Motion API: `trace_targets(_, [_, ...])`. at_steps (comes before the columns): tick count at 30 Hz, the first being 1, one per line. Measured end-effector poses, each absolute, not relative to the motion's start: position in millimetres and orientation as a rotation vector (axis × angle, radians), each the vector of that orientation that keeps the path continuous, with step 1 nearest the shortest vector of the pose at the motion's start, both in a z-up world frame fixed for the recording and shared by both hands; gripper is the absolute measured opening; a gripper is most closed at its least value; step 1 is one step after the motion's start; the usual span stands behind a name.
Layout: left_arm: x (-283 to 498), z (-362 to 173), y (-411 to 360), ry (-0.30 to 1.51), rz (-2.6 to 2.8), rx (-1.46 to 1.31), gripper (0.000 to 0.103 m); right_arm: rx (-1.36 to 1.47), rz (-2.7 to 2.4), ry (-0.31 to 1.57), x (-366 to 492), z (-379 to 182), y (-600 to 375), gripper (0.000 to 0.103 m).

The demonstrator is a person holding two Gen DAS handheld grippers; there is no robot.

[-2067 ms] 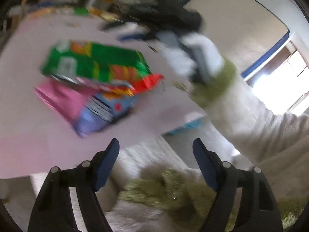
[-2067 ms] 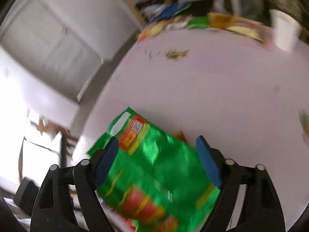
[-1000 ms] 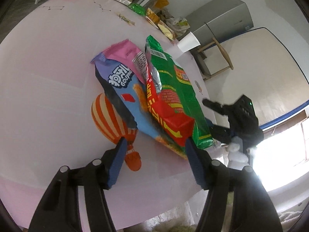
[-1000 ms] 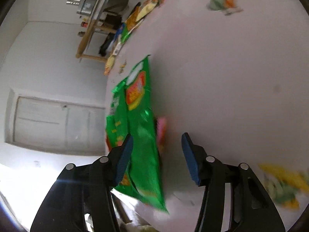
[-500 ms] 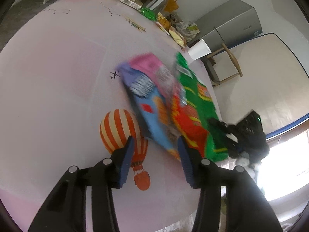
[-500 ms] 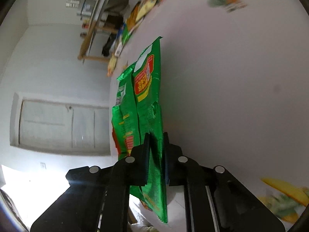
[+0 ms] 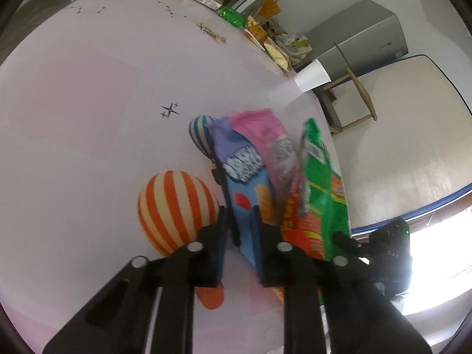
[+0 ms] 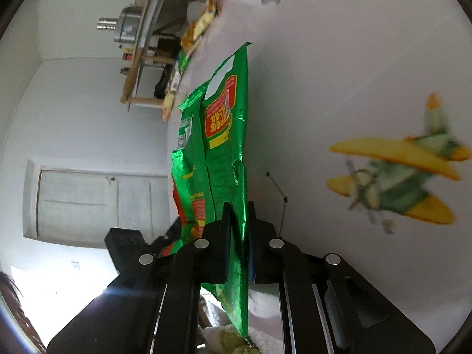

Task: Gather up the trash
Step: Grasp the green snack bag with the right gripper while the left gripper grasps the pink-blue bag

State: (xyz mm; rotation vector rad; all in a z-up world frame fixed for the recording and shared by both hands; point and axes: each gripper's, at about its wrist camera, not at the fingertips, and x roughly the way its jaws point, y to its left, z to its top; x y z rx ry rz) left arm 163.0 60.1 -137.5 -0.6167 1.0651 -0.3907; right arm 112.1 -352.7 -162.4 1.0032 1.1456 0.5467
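The left gripper pinches one blue-and-pink snack bag; the right gripper pinches one green snack bag. Both bags rise toward twelve o'clock over the table; one paper cup stands at one o'clock.

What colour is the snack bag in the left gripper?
Blue with a pink and purple top, on the snack bag in the left gripper; clearest in the left wrist view.

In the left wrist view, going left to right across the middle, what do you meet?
Orange striped balloon print → blue and pink snack bag, pinched in the left gripper → green snack bag → right gripper.
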Motion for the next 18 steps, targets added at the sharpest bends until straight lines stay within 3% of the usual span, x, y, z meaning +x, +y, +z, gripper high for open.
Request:
trace_targets(4, [163.0, -139.3, 63.3, 1.063, -0.374, -0.605, 0.002, 0.999, 0.515, 1.113, 104.6, -154.3, -371.1, 0.008])
trace_targets(13, [165.6, -143.0, 56.1, 1.128, -0.438, -0.655, 0.007, 1.014, 0.536, 1.135, 105.2, -164.7, -353.8, 0.008])
trace_targets(18, [167.4, -133.3, 45.2, 1.099, -0.4, -0.55, 0.005, 0.993, 0.565, 1.167, 105.6, -166.2, -339.2, 0.008])
